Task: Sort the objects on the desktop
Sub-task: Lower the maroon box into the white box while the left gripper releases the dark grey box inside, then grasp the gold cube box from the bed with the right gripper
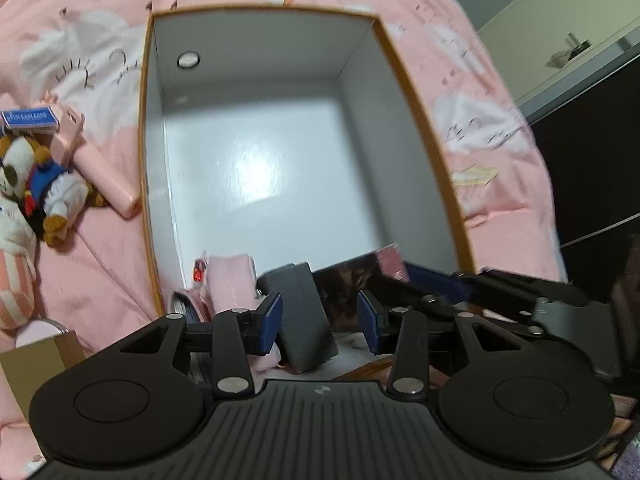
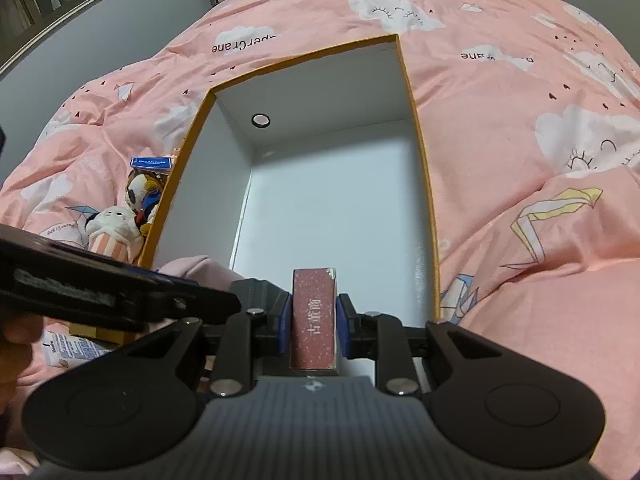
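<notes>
An open box [image 1: 256, 168] with an orange rim and white inside lies on a pink duvet. At its near end a dark grey case [image 1: 304, 312] leans tilted beside a pink soft item [image 1: 232, 280]. My left gripper [image 1: 322, 316] is open around the grey case, with a gap showing at its right pad. My right gripper [image 2: 314, 320] is shut on a slim maroon box [image 2: 314, 300] with white characters, held over the near end of the open box [image 2: 332, 208]. The maroon box [image 1: 390, 260] also shows at the right of the left wrist view.
Outside the box's left wall lie plush toys [image 1: 40, 184], a pink stick-shaped item [image 1: 100, 168] and a blue card [image 1: 30, 118]. A gold carton [image 1: 40, 356] sits near the left gripper. A printed leaflet [image 2: 68, 350] lies on the duvet [image 2: 520, 120].
</notes>
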Motion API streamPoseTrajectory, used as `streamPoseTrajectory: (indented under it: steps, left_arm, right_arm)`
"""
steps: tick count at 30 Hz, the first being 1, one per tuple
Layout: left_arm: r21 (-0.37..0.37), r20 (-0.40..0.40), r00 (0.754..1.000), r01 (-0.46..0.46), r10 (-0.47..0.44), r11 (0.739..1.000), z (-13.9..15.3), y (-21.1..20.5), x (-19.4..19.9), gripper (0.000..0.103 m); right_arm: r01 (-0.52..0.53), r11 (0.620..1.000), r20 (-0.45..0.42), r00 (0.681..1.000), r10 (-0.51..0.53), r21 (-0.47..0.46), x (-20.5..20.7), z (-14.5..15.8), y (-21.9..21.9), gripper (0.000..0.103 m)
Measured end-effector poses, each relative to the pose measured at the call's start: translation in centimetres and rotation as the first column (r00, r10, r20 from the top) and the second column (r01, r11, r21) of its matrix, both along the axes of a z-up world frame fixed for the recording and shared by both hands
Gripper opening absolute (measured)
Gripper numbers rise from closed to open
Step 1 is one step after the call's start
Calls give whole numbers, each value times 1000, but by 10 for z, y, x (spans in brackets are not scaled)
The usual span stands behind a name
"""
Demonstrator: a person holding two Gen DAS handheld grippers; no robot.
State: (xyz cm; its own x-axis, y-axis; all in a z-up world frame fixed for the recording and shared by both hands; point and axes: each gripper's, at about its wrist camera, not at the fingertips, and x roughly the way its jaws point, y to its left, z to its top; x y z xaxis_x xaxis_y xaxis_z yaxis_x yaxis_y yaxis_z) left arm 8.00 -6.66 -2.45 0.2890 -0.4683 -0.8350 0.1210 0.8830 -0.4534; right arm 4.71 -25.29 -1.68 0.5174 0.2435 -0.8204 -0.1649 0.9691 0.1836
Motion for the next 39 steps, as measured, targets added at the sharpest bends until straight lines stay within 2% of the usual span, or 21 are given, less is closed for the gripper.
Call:
streamPoseTrajectory:
  steps: [3,6,9,15,20,23,25,28,33,35,39]
  left_arm:
    - [7,53,998,-38,37,999,14,15,-4,48]
    - [47,97,992,-89,84,995,23,33,-9,48]
    - [64,106,987,-126,119,990,25,51,-13,48]
    - [85,116,971,-221,211,972,25,89,-22,48]
    - [86,133,956,-274,261,958,28,112,-28,48]
    - [92,122,953,-288,277,953,25,121,-32,48]
    - [94,114,952,-295,284,951,22,127,-35,48]
    - [105,110,945,-318,307,942,20,139,-41,48]
    - [123,95,927,-373,363,920,17,162,-50,48]
    - [131,85,923,-384,376,914,14,168,-53,48]
    - [137,57,916,-401,397,906,6,177,-59,48]
  right_arm:
    - [2,1000,-37,999,-1,26,4,-4,3,25]
    - [-5,1000,-55,998,4,-6,6,-11,11,25]
    - [-9,1000,-76,997,9,-5,7,-16,16,26]
    - [-17,996,-156,987,31,92,13,-16,24,24]
    - [-3,995,-174,985,21,101,19,-18,22,26]
    - [-4,995,-183,983,22,101,21,-18,22,31]
    - [7,995,-190,982,12,100,22,-20,21,47]
    - [24,994,-210,978,-1,107,28,-24,17,53]
    - [40,987,-299,954,9,157,41,-43,16,57]
    - [39,987,-305,952,10,156,42,-47,19,60]
    - [73,974,-348,937,6,214,48,-52,13,56]
